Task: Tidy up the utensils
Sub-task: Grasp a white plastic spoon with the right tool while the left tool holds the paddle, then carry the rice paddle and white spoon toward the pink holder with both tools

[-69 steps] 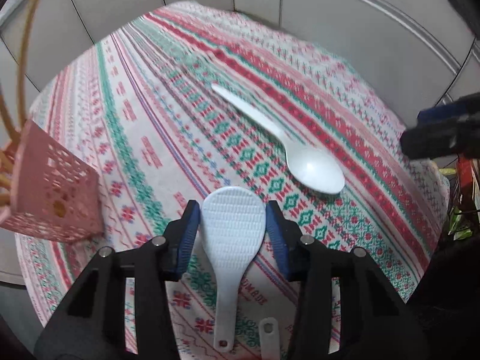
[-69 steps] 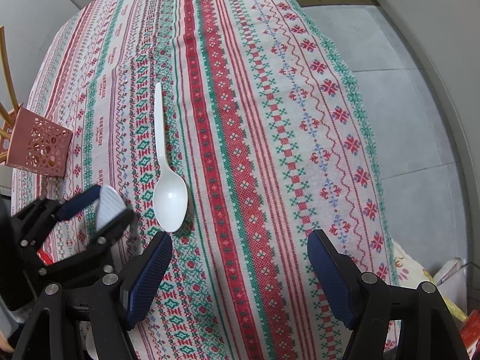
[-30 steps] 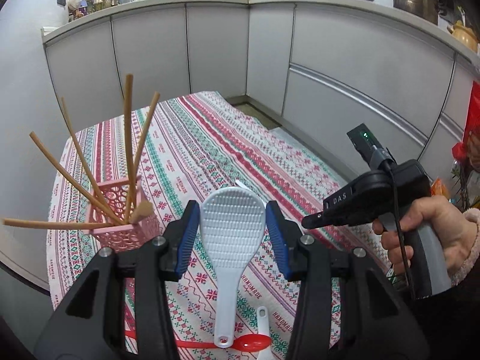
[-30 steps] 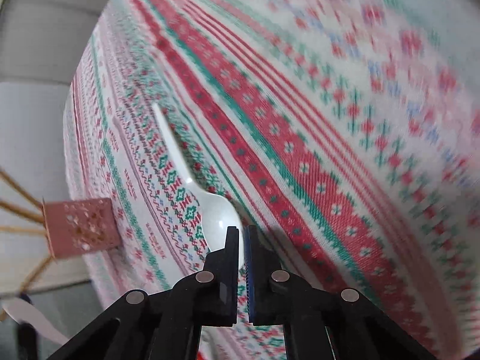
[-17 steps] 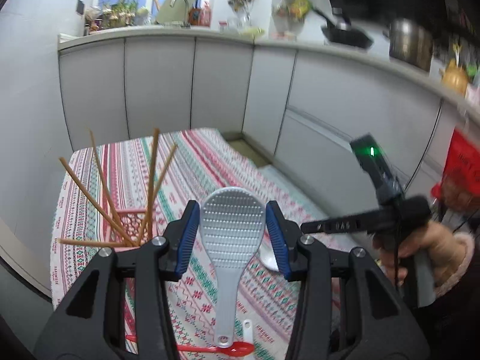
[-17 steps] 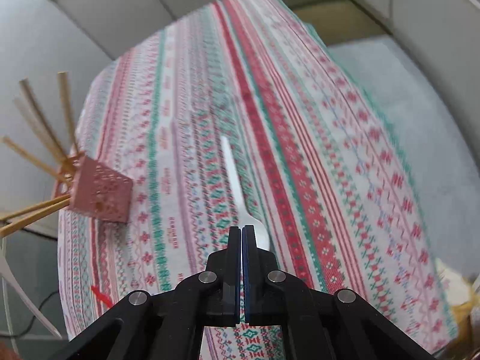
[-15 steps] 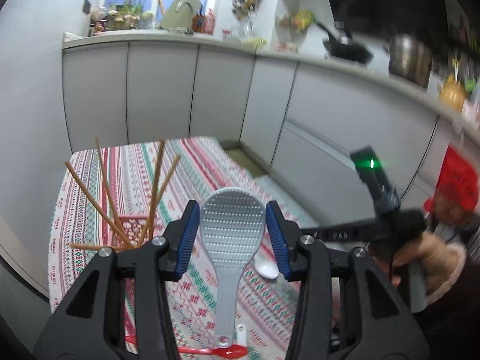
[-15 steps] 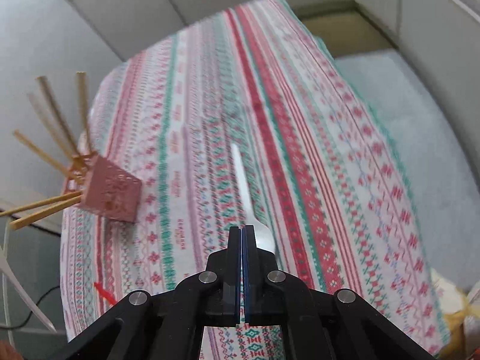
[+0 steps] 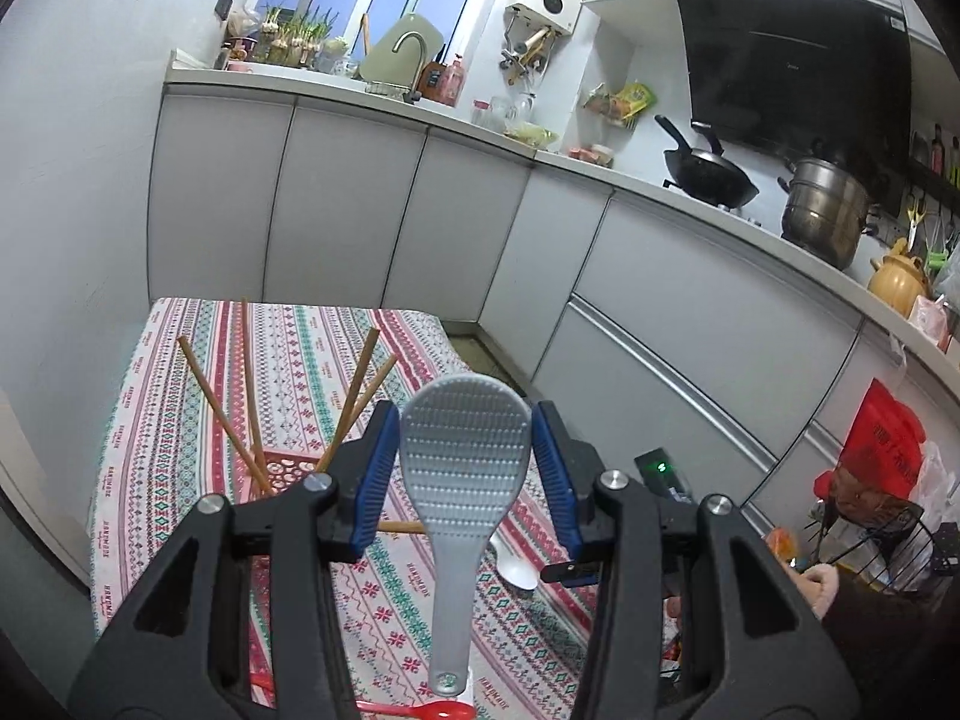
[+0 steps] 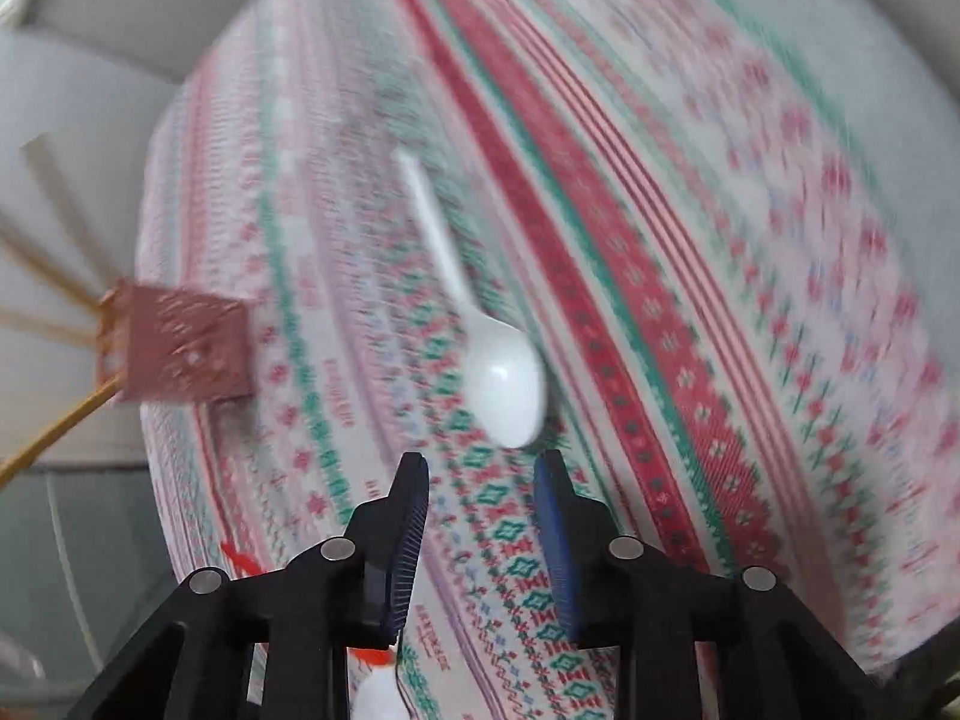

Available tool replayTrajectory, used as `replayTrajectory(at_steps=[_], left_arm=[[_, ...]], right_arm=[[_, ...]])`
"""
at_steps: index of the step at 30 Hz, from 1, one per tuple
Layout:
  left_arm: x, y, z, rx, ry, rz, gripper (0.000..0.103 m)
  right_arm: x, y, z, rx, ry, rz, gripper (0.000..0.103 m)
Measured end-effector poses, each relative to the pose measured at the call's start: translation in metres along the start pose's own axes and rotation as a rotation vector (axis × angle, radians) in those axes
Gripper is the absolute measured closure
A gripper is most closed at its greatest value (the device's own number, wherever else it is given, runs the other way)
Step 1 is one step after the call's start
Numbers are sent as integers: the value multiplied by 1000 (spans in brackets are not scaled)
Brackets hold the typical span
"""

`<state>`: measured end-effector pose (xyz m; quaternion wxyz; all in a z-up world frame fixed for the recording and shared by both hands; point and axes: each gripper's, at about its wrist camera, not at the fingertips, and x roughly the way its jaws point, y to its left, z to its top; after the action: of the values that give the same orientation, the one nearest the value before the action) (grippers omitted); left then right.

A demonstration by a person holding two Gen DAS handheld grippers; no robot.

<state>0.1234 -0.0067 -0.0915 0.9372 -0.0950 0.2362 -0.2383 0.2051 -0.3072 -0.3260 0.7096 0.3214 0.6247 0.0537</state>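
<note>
My left gripper is shut on a white rice paddle, held upright above the table with its head between the blue pads. A pink perforated utensil holder with several wooden chopsticks stands just beyond it; the holder also shows in the right wrist view. My right gripper is open and empty, just short of the bowl of a white spoon lying on the patterned tablecloth. The spoon bowl also shows in the left wrist view.
A red spoon and a small white spoon lie near the table's front edge. Kitchen cabinets run behind the table. The right gripper's body and the holding hand are at the table's right side.
My right gripper has opened and dropped closer to the white spoon. My left gripper has risen and tilted up with the rice paddle, near the pink holder.
</note>
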Motion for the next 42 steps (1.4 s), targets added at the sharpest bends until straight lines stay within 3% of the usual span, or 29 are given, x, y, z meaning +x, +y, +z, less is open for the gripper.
replayTrajectory(at_steps=[7, 9, 11, 13, 18, 26, 33, 36, 42], left_arm=[[-4, 4, -3, 18, -4, 22, 56], [-4, 6, -3, 20, -2, 30, 56], [-4, 9, -4, 16, -1, 38, 56], [-5, 11, -4, 12, -4, 43, 56], [-13, 21, 3, -26, -44, 57, 56], [-26, 40, 17, -99, -164, 85, 56], [1, 48, 17, -100, -270, 132, 56], [21, 46, 9, -68, -300, 173, 56], [55, 45, 4, -12, -279, 232, 56]], right_arm=[[28, -17, 8, 155, -10, 84, 70], [33, -21, 9, 183, -27, 101, 79], [35, -23, 10, 200, -37, 111, 97], [31, -24, 10, 190, -69, 98, 100], [1, -2, 7, 38, -131, 9, 101], [-84, 66, -21, -343, -287, -115, 101], [-124, 123, -40, -608, -303, -218, 101], [-136, 137, -46, -662, -326, -227, 101], [-135, 136, -49, -662, -371, -189, 101]])
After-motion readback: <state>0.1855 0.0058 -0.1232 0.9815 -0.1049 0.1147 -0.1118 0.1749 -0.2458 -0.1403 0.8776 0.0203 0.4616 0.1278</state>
